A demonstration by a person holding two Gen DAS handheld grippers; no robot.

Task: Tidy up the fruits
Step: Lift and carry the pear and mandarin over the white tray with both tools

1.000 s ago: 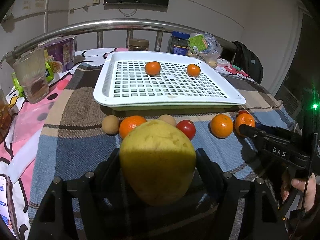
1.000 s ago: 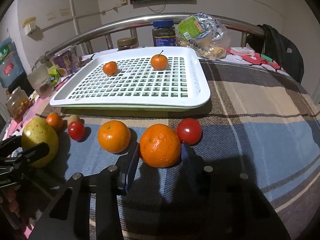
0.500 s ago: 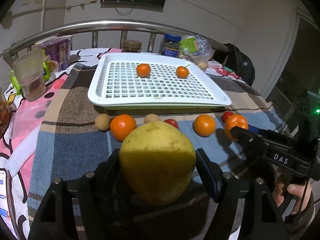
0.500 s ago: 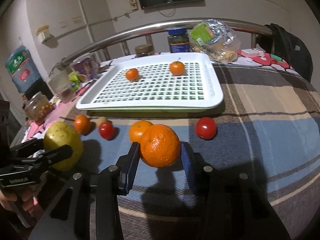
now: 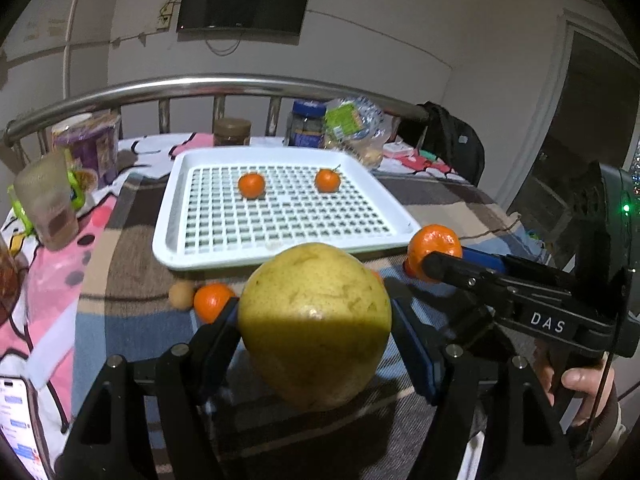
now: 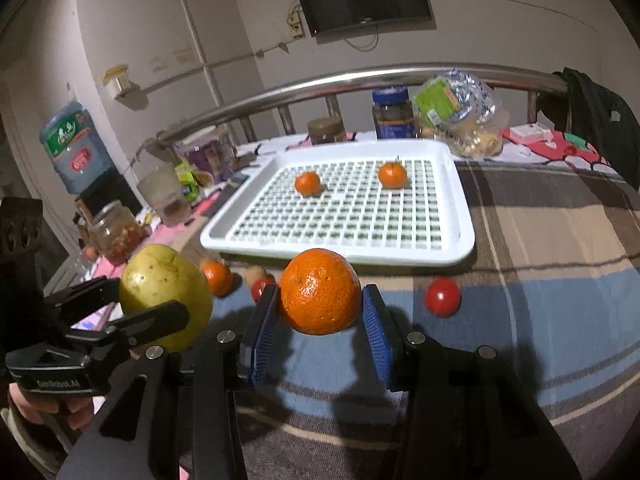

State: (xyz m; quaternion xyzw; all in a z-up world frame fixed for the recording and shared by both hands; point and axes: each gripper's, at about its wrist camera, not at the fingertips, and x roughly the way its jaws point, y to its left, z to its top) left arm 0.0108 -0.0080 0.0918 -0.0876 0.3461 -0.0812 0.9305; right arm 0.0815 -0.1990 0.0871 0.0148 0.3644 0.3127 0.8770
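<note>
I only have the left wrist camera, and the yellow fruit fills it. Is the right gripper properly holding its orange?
Observer: Yes. The right gripper has a blue pad against each side of the orange, clear of the blanket.
Operator: What's hidden behind my yellow fruit?
Observer: A red tomato on the blanket, next to a small brown fruit.
Operator: Anything beyond my left edge?
Observer: A blue water jug stands by the wall.

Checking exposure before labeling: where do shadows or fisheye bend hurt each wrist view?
Left wrist: the lower half of the yellow fruit is shaded; the metal rail bows. Right wrist: claw shadows darken the blanket below the orange; corners vignette black.
</note>
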